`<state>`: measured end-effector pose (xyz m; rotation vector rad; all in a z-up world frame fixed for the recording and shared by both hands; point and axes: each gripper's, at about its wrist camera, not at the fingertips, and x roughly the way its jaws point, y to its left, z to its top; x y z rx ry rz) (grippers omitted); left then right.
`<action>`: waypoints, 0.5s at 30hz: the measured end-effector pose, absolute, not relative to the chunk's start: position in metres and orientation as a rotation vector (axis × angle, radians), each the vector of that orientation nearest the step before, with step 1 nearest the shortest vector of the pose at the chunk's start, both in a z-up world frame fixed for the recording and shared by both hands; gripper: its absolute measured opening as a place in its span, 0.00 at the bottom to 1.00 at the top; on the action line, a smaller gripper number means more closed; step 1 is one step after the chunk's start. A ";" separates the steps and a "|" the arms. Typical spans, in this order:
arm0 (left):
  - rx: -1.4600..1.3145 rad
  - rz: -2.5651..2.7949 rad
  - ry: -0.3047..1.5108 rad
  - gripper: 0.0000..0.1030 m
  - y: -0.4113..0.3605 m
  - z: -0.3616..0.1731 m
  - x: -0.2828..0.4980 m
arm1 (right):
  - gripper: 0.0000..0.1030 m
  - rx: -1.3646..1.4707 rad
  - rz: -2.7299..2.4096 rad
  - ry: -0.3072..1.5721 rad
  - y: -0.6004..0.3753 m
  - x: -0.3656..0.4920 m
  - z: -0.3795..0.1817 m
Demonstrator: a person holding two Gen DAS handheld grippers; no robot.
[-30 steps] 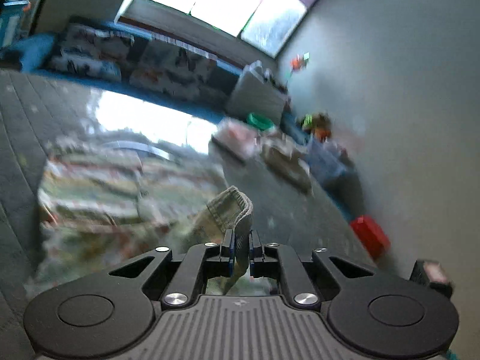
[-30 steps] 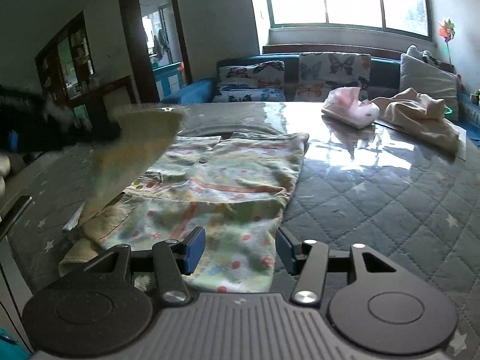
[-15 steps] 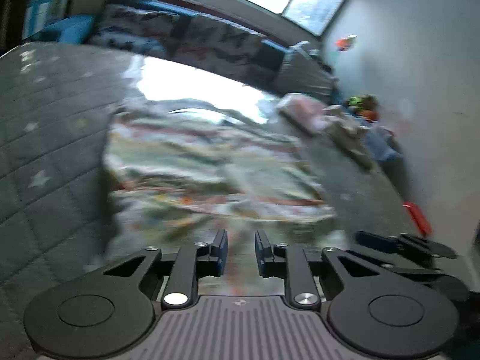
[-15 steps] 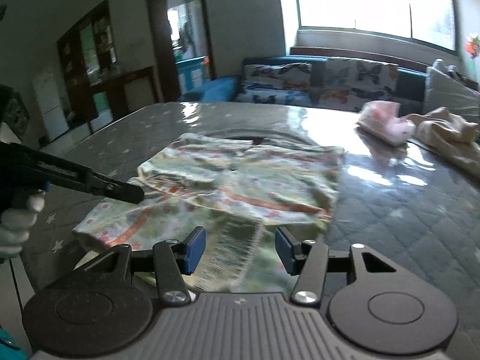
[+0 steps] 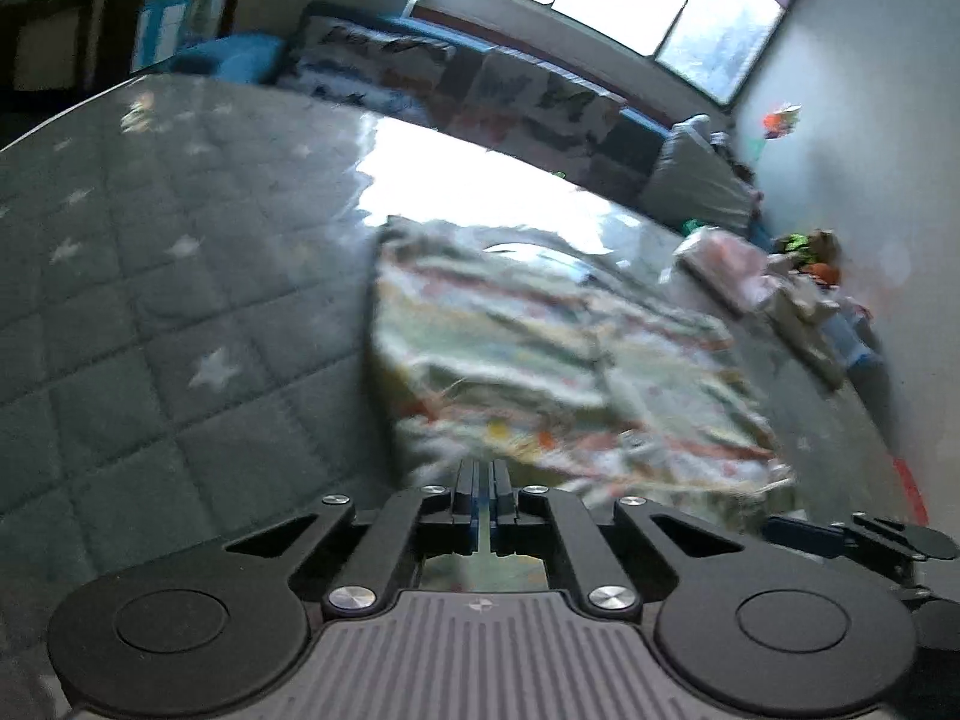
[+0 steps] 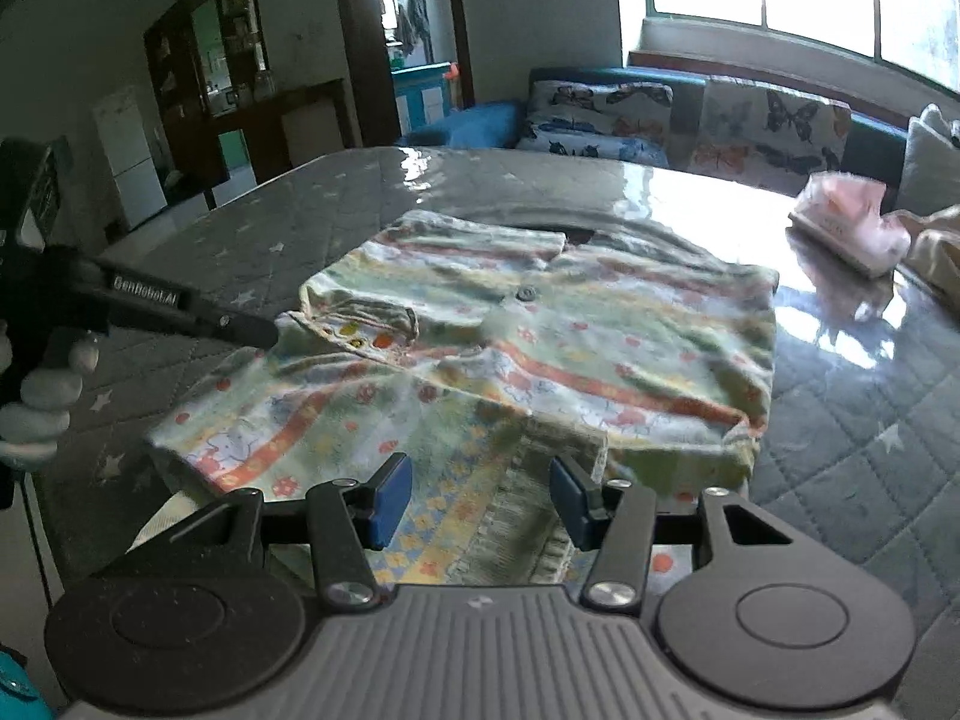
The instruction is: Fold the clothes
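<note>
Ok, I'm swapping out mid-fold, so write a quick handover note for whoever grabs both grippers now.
Left gripper: jaws shut, at the near-left edge of the patterned shirt; whether fabric is pinched is unclear.
Right gripper: open, over the near hem, holding nothing.
Shirt lies on the quilted table, one sleeve folded in over the front.
Pink garment and beige garment wait at the far right.
Left: finish folding the shirt, then the others.

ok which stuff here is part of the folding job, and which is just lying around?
In the job:
- patterned shirt
- left gripper, shut at the shirt's edge
- right gripper, open over its hem

Lying about:
- pink cloth
- beige cloth
- sofa cushions
</note>
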<state>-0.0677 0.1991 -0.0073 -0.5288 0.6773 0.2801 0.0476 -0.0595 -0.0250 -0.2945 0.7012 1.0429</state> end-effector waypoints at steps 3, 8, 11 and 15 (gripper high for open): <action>-0.488 0.263 0.687 0.03 0.195 -0.007 -0.052 | 0.50 -0.305 1.047 0.697 -0.054 0.050 -0.025; -0.477 0.292 0.722 0.03 0.206 -0.021 -0.043 | 0.50 -0.321 1.034 0.719 -0.051 0.059 -0.034; -0.438 0.293 0.714 0.04 0.201 -0.013 -0.050 | 0.50 -0.349 1.039 0.703 -0.053 0.055 -0.029; -0.407 0.220 0.695 0.05 0.180 -0.001 -0.056 | 0.50 -0.354 1.059 0.674 -0.059 0.047 -0.020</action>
